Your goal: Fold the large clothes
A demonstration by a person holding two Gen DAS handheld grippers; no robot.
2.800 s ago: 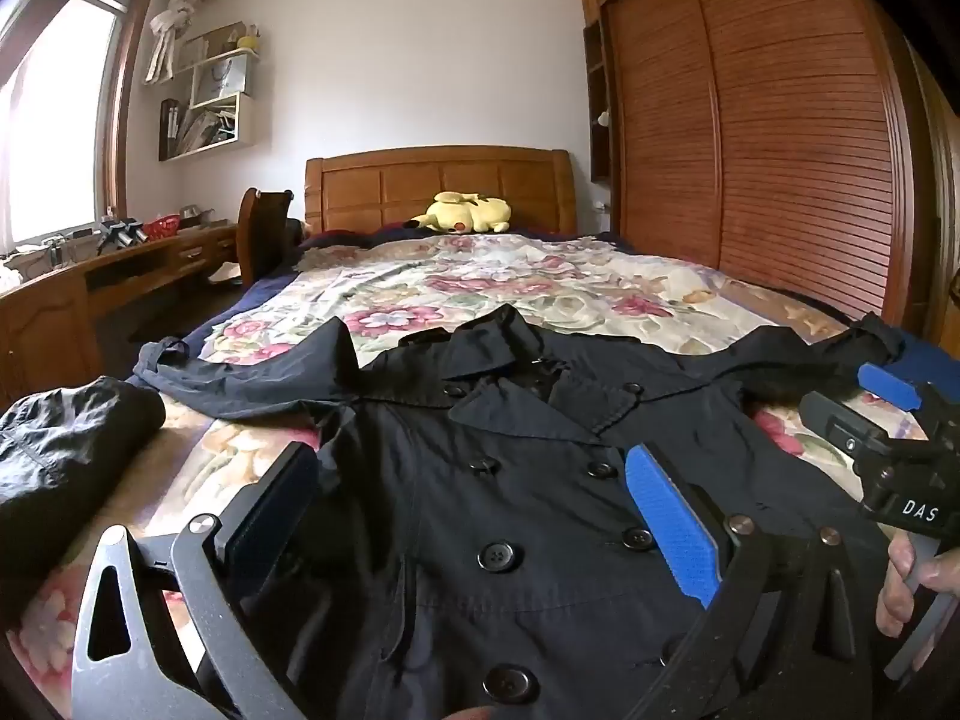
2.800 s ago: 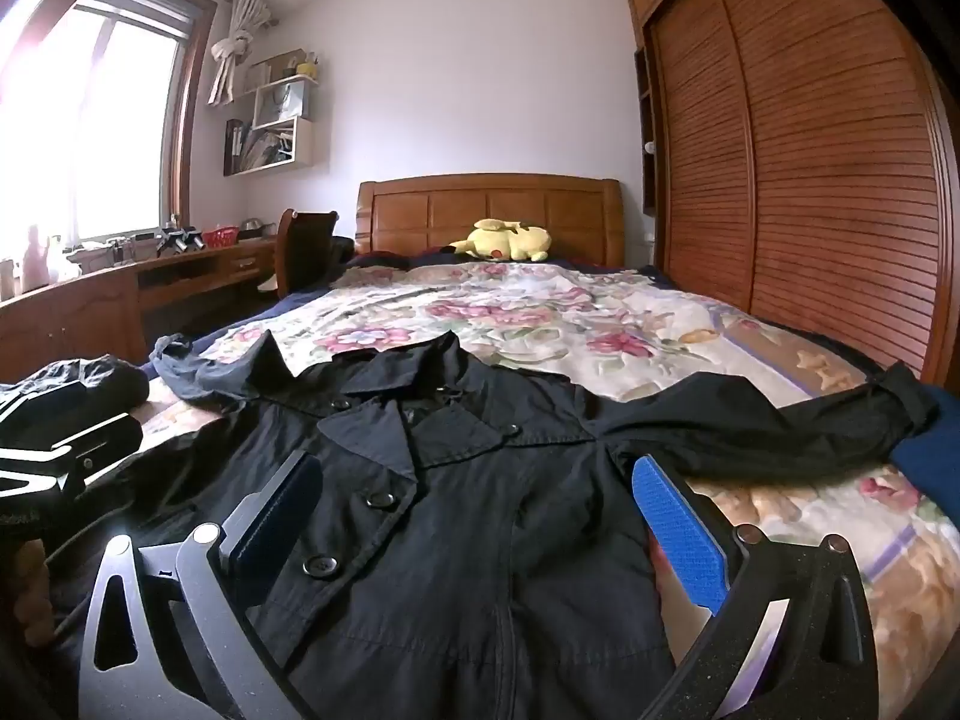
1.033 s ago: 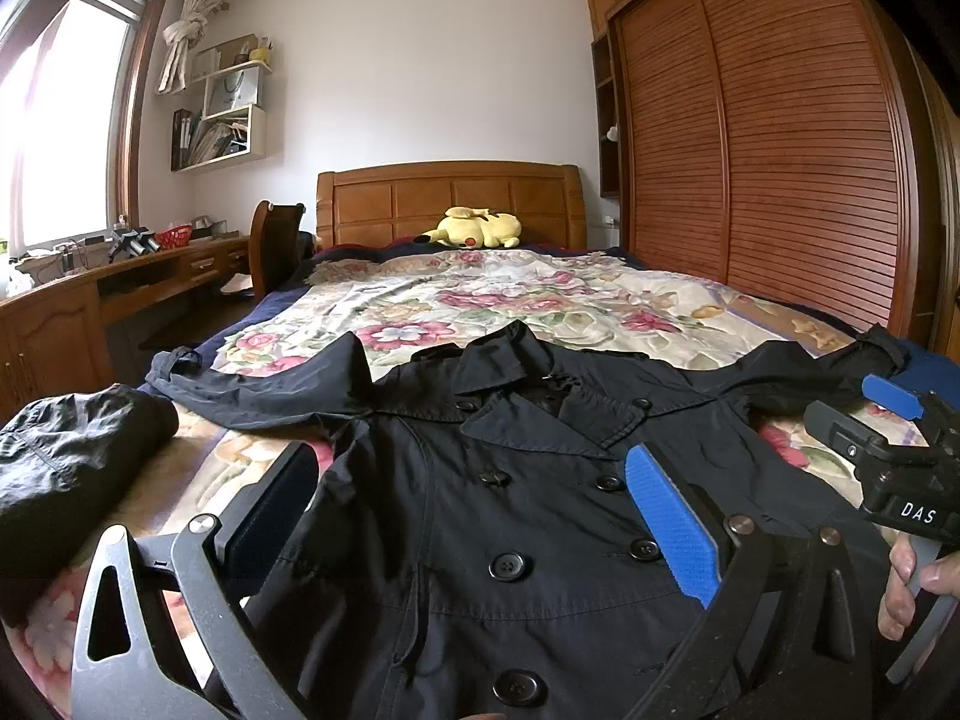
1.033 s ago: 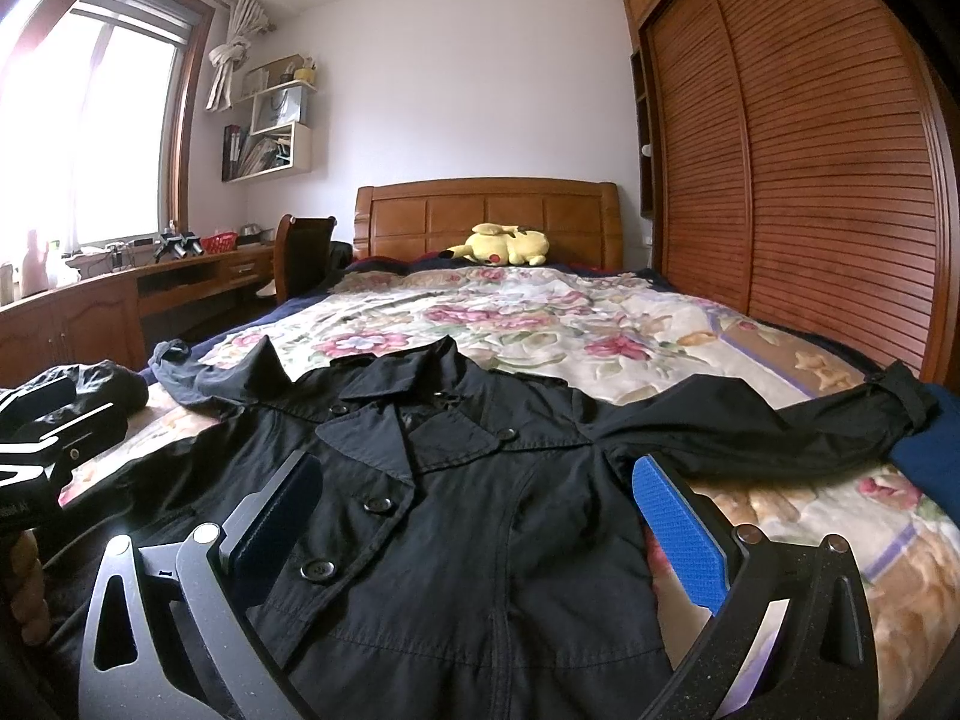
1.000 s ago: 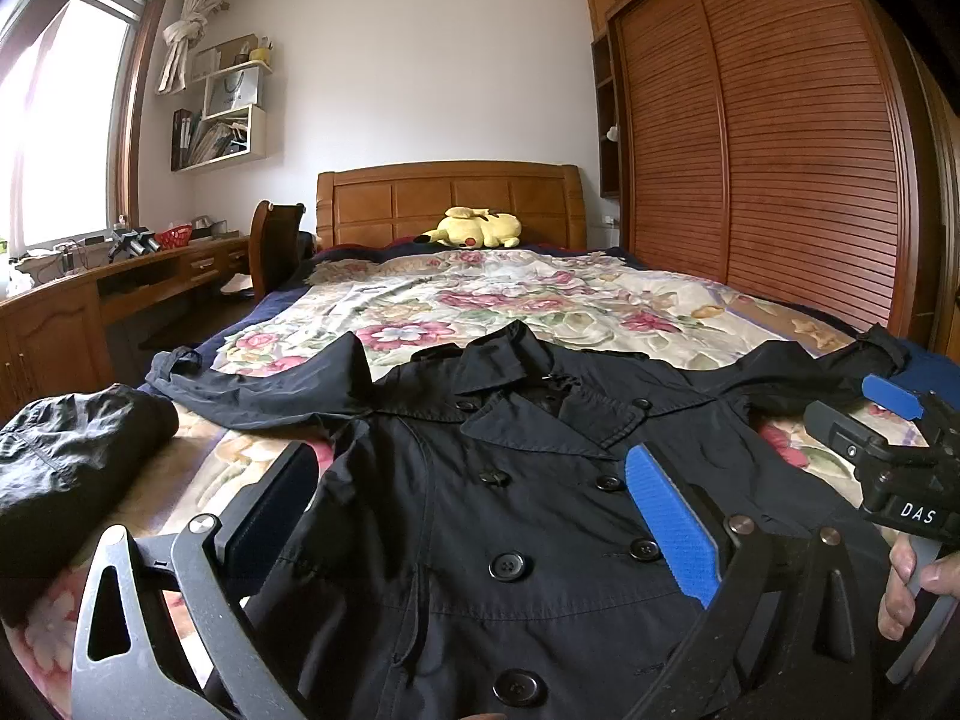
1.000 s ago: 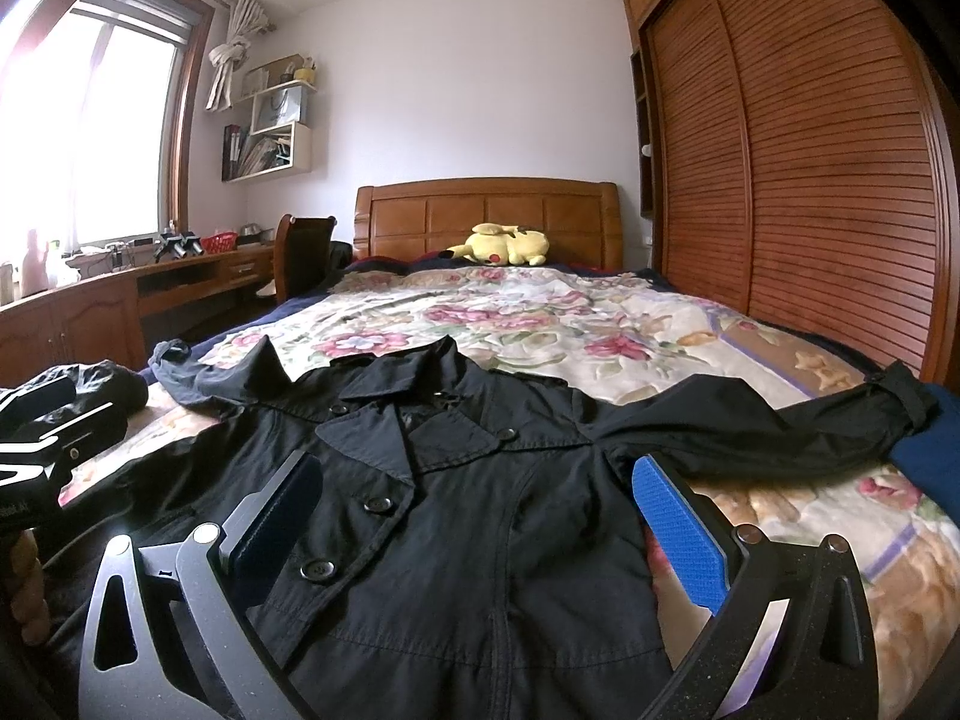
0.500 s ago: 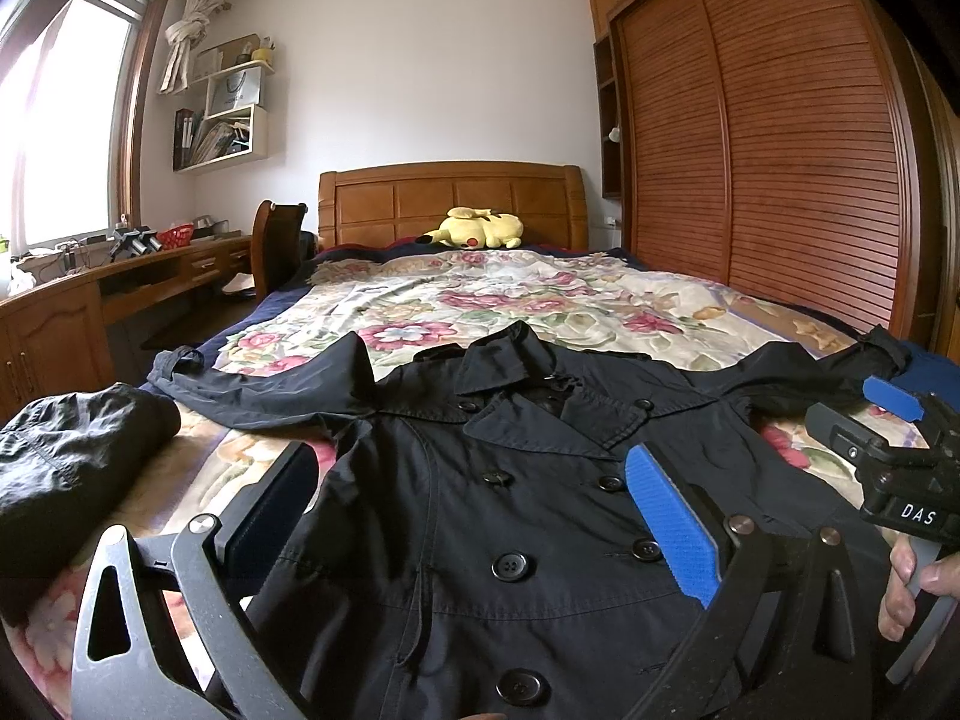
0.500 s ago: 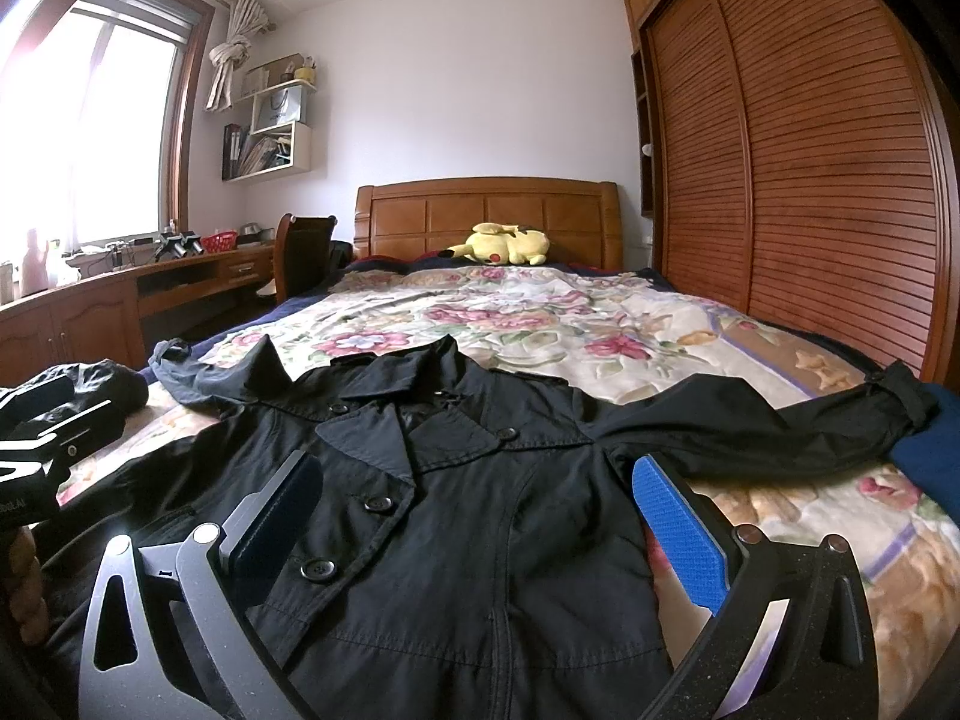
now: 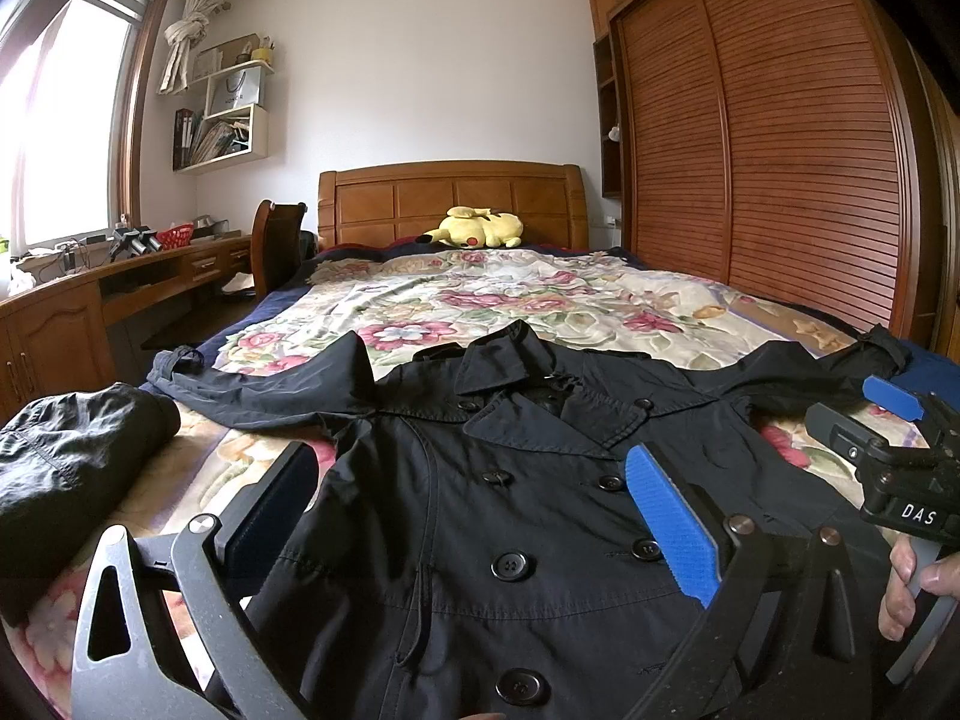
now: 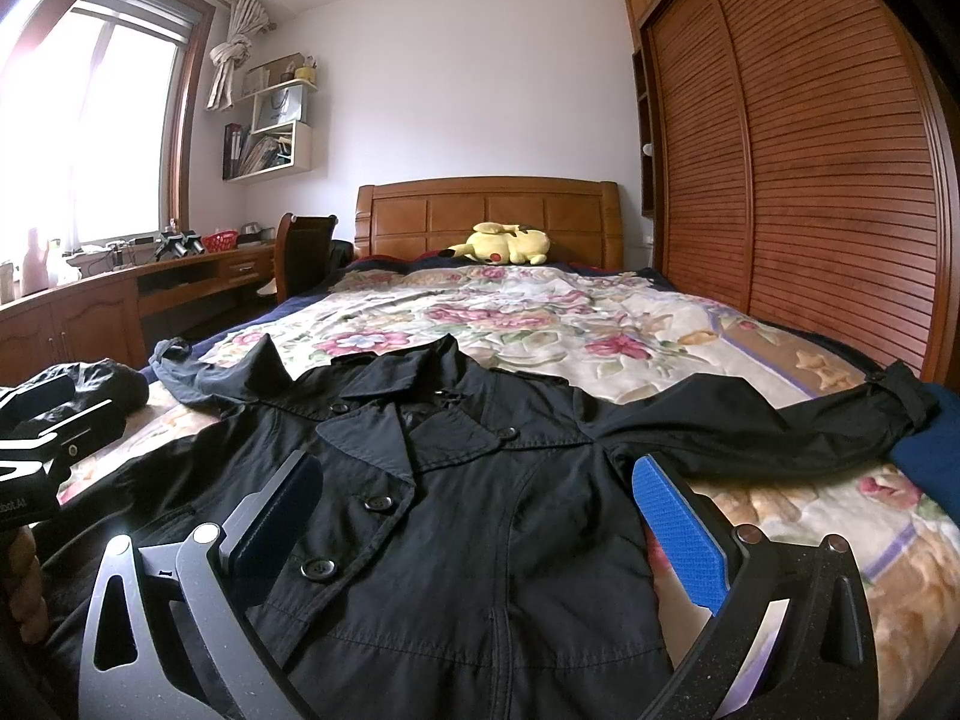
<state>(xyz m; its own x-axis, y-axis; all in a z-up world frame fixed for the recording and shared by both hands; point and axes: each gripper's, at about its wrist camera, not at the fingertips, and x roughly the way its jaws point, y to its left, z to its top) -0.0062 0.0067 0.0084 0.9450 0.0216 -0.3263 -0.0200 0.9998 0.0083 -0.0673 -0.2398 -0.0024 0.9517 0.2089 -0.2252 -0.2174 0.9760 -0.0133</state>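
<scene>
Black coat [image 9: 498,480] lies face up, buttoned, flat on the bed [image 9: 480,294], centre to lower frame in both views; sleeves out to each side. Nothing folded yet, by the look of it.

L to R, risks:
- Far left, left-wrist view: dark rolled garment [image 9: 66,462] sits just beside the coat's left sleeve [image 9: 252,375]. Sweep that sleeve inward carelessly and it could drag or catch the bundle.
- Left hand-held gripper [image 9: 474,516]: jaws spread wide, holding nothing, over the coat front. Pinch too shallow on slick fabric = slips out mid-fold; too deep = grabs bedspread too.
- Buttons [image 9: 509,566] and lapels down the centre: bulky, a fold line across them prob won't lie flat.
- Right hand-held gripper [image 10: 480,516]: also spread, empty, over the coat's right flank.
- Right sleeve [image 10: 780,420] runs to the bed's right edge, cuff near a blue item [image 10: 936,450]; could slide off the edge if tugged outward.
</scene>
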